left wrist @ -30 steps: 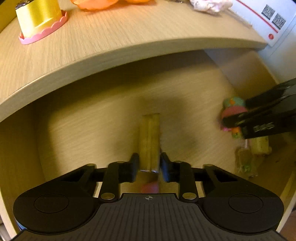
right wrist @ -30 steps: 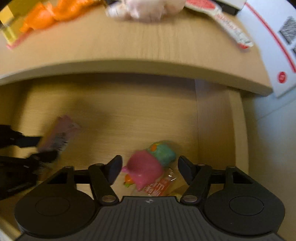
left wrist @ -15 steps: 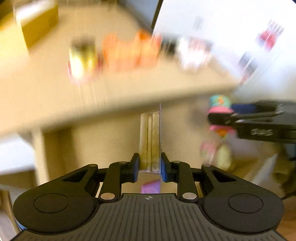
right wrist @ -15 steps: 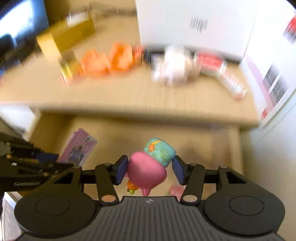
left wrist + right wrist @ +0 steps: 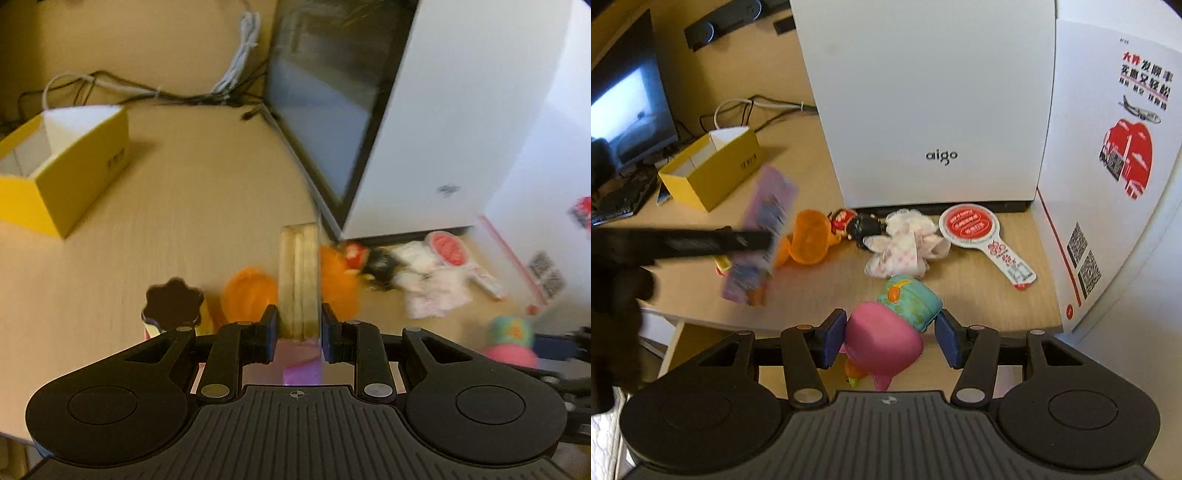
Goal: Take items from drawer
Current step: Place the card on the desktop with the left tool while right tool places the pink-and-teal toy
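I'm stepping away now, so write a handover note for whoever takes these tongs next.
Left tongs: shut on a flat purple snack packet, held upright above the desk.
Right tongs: shut on a pink and teal toy, held above the desk's front edge.
Desk holds the orange toys, a small doll, a pink-and-white cloth bundle, a red paddle and a yellow box.
Done: both items are out of the drawer.
Left: set both down on a bare part of the desk, then check the drawer, which is not in view.
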{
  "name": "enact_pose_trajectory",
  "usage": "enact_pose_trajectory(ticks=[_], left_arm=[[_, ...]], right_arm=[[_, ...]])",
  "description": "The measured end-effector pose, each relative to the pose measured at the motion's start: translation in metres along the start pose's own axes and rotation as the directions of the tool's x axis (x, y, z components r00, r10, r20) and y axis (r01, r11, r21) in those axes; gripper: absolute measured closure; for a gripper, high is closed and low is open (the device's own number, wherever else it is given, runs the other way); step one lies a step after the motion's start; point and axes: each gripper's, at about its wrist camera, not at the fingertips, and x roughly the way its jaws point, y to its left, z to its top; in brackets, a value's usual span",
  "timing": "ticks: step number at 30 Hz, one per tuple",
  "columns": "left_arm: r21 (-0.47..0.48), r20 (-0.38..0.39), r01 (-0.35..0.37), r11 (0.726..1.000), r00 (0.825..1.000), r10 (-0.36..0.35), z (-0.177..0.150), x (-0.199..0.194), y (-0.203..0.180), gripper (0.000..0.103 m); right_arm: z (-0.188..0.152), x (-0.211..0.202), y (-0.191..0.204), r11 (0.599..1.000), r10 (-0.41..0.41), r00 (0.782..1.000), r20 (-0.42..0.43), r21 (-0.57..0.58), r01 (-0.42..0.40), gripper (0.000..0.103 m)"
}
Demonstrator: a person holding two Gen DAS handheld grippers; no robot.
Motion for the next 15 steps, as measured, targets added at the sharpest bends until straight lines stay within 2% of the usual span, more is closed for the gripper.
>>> enact_pose_trajectory(ticks=[4, 8, 9, 15], left_arm=[[0.026, 0.055, -0.033, 0.999, 0.998, 0.031, 0.008, 0.008, 0.005, 0.076], [0.046, 0.011, -0.011, 0.999, 1.0, 0.011, 0.009, 0.021, 0.004, 0.074], [0.048, 0.02, -0.011, 0.999, 1.0, 0.01, 0.011, 0.028, 0.003, 0.073], [-0.008, 0.1, 0.01, 1.0, 0.995, -0.009, 0.024, 0.004, 0.009, 0.073]], right_arm=[[-0.003, 0.008, -0.001, 1.0, -0.02, 1.0, -0.009, -0.019, 0.019, 0.05], [-0.002, 0.009, -0.004, 1.0, -0.017, 1.0, 0.013, -0.016, 0.017, 0.05], [-0.001, 0.008, -0.004, 1.0, -0.013, 1.0, 0.023, -0.016, 0.014, 0.05], [0.006, 0.012, 0.007, 0.998, -0.005, 0.998, 0.07, -0.07, 0.01, 0.05]])
